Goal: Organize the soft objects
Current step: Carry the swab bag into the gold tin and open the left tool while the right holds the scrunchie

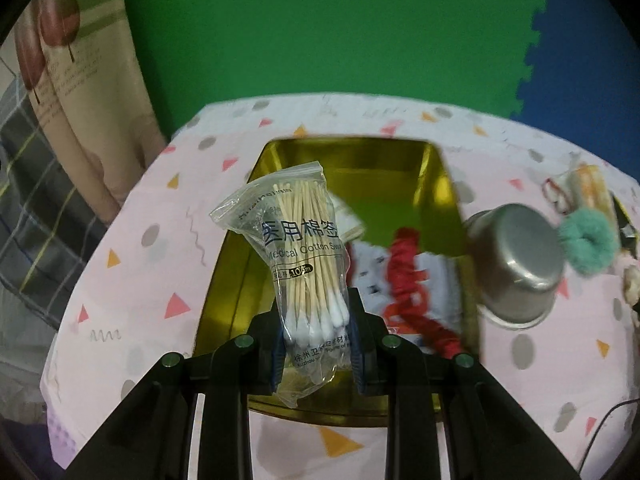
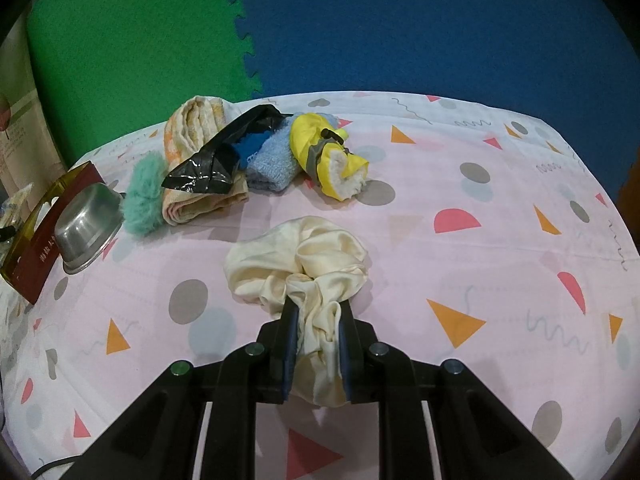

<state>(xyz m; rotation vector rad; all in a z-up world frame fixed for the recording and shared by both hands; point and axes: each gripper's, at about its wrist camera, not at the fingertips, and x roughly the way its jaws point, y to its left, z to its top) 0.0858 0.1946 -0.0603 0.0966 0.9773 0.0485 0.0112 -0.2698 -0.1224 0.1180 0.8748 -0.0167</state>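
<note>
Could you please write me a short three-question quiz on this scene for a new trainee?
1. True or false: the left gripper is shut on a bag of cotton swabs above the gold tin.
2. What does the right gripper hold? A) the blue towel B) the cream cloth C) the teal scrunchie
3. Fill in: the overturned steel bowl lies next to the ____ scrunchie.

Key: 1 true; 2 B; 3 teal.
</note>
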